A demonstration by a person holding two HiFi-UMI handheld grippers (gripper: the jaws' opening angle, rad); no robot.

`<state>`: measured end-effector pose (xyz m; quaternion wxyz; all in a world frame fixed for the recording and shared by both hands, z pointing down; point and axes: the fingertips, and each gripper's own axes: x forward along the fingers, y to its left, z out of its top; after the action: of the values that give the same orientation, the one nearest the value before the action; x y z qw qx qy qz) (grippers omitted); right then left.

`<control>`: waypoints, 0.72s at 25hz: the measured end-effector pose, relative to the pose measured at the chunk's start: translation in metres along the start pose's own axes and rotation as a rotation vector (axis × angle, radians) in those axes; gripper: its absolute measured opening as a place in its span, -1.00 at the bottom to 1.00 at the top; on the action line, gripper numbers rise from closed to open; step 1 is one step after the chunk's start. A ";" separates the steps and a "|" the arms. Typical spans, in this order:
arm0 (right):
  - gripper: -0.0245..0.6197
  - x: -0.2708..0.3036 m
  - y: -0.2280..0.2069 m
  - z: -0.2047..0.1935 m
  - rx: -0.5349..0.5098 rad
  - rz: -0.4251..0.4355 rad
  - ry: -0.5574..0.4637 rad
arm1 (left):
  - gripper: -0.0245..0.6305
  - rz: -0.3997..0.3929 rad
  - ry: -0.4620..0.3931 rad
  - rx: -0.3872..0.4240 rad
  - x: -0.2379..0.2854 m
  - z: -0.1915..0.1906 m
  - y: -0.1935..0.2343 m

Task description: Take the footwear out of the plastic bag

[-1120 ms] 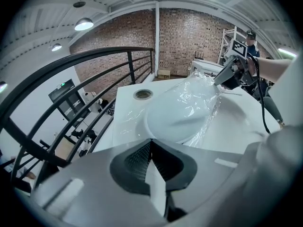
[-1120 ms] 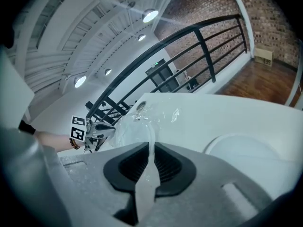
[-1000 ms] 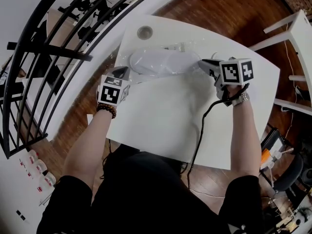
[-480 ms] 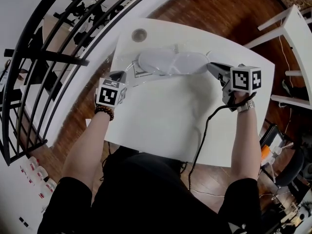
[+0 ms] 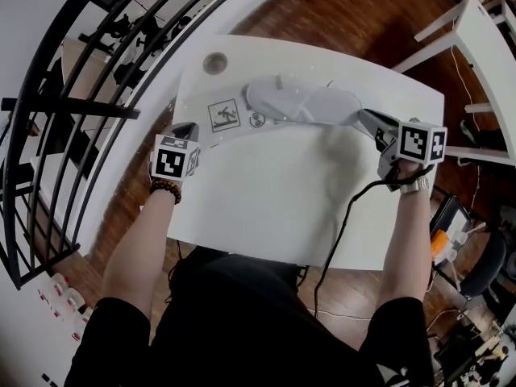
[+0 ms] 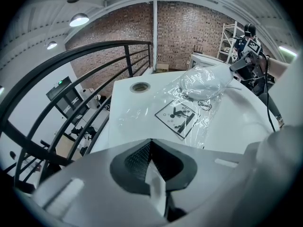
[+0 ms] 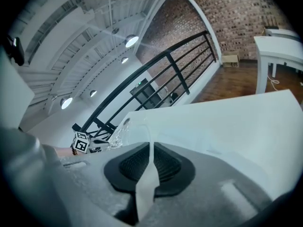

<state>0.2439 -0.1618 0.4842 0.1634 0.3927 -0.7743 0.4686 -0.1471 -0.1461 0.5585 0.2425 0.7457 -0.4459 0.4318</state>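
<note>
A white shoe (image 5: 302, 103) lies at the far side of the white table (image 5: 266, 200), mostly inside a clear plastic bag (image 5: 226, 119) printed with a warning pictogram. My left gripper (image 5: 188, 126) is shut on the bag's left end; in the left gripper view a strip of film is pinched between its pads (image 6: 156, 188). My right gripper (image 5: 364, 117) is shut on the shoe's right end. Its jaws have just been closing tighter on a thin white edge (image 7: 147, 174). In the left gripper view, the shoe (image 6: 203, 79) lies under the wrinkled bag (image 6: 177, 115).
A round cable hole (image 5: 214, 62) sits in the table's far left corner. A black railing (image 5: 81, 103) runs along the left. Another white table (image 5: 476, 47) stands at the right. A black cable (image 5: 343, 208) crosses the table's near right part.
My right gripper has moved to the right with the shoe. The bag has been drawn out flatter between the grippers, and its pictogram now shows. The left gripper has stayed put.
</note>
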 end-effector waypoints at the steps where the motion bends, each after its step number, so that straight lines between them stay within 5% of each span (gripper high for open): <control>1: -0.86 -0.004 -0.004 -0.001 0.005 -0.012 -0.006 | -0.87 0.000 0.002 0.002 0.000 0.000 0.000; 18: -0.86 -0.080 -0.069 -0.022 0.134 -0.167 -0.140 | -0.87 0.010 0.026 0.024 0.000 -0.001 -0.002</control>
<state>0.3451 -0.1246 0.4871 0.1211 0.4976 -0.7154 0.4754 -0.1459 -0.1440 0.5591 0.2371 0.7407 -0.4409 0.4481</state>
